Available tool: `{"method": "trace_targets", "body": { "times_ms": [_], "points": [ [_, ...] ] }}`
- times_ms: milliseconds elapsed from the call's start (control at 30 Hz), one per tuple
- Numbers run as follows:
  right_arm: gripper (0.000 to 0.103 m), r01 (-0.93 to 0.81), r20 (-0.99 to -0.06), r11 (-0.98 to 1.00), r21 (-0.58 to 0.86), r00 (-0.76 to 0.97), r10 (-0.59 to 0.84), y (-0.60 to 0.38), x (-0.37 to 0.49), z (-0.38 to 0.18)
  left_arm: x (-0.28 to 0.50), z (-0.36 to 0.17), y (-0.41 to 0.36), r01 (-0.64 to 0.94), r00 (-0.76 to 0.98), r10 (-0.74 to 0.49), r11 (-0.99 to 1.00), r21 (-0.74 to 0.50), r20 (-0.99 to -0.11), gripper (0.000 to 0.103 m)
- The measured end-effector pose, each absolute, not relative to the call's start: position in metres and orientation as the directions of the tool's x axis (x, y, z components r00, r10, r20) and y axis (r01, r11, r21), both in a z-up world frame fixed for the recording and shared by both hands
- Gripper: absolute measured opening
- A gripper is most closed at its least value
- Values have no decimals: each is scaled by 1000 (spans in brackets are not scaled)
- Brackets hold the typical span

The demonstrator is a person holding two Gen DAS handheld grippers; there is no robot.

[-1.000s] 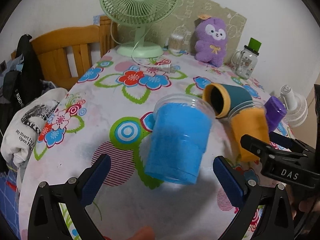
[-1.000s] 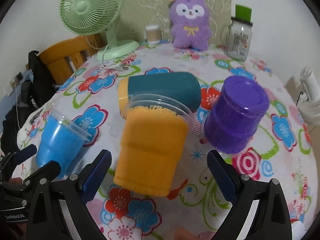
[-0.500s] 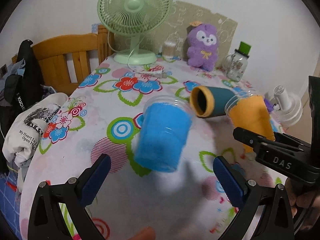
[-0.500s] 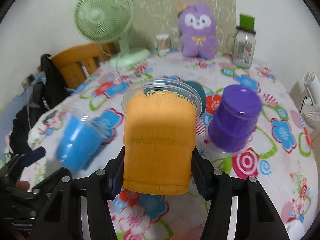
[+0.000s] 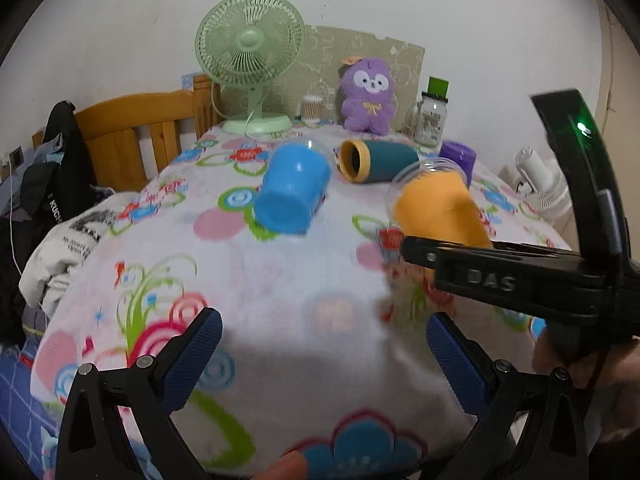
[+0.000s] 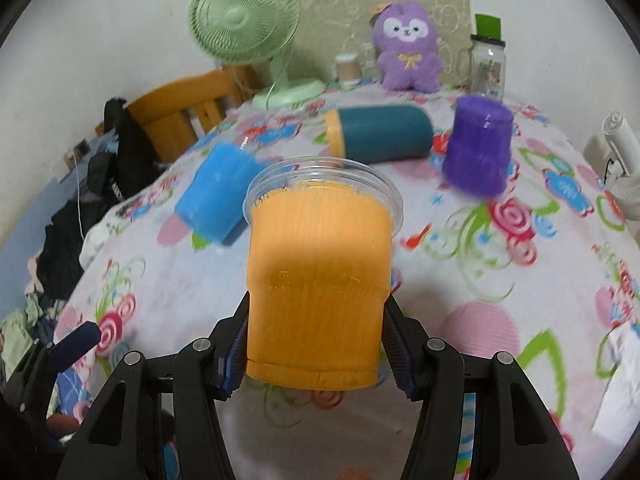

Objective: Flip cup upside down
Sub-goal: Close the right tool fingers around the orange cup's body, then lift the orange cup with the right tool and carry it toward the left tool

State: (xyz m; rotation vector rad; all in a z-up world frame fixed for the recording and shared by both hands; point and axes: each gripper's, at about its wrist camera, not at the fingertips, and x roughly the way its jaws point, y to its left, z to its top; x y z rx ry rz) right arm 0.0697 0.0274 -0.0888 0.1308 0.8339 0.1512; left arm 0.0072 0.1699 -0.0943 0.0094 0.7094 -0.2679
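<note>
Orange cup [image 6: 320,276] sits dead centre in the right gripper [image 6: 316,344], fingers pinching its base (rim pointing away, ready to be turned over). Left gripper [image 5: 320,356] hangs spread and empty; blue cup [image 5: 292,196] lies tipped at 12 o'clock on the table [image 5: 280,280].
</note>
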Motion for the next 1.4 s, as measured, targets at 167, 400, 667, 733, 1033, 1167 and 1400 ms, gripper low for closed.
{"method": "trace_targets", "body": {
  "times_ms": [167,400,667,733,1033,1167,1400],
  "points": [
    [61,-108,-747,984,143,640,179,42,65,-100,5,-105,171,234,702,-237,967,-96,-672,103],
    [62,-119,-752,985,125,636,172,45,67,-98,5,-104,170,239,702,-243,966,-99,-669,103],
    [62,-103,-747,989,105,648,147,39,67,-97,11,-106,169,229,691,-240,967,-108,-682,103],
    [62,-102,-745,989,104,651,146,38,66,-96,12,-106,169,228,691,-238,968,-105,-682,103],
    [94,-92,-739,990,107,659,141,38,61,-98,14,-109,168,221,682,-232,969,-107,-693,103],
    [96,-100,-717,988,118,680,154,35,56,-89,13,-108,168,222,684,-235,969,-110,-691,103],
    [97,-85,-675,985,149,719,164,9,38,-70,11,-99,159,235,702,-248,966,-112,-667,103]
  ]
}}
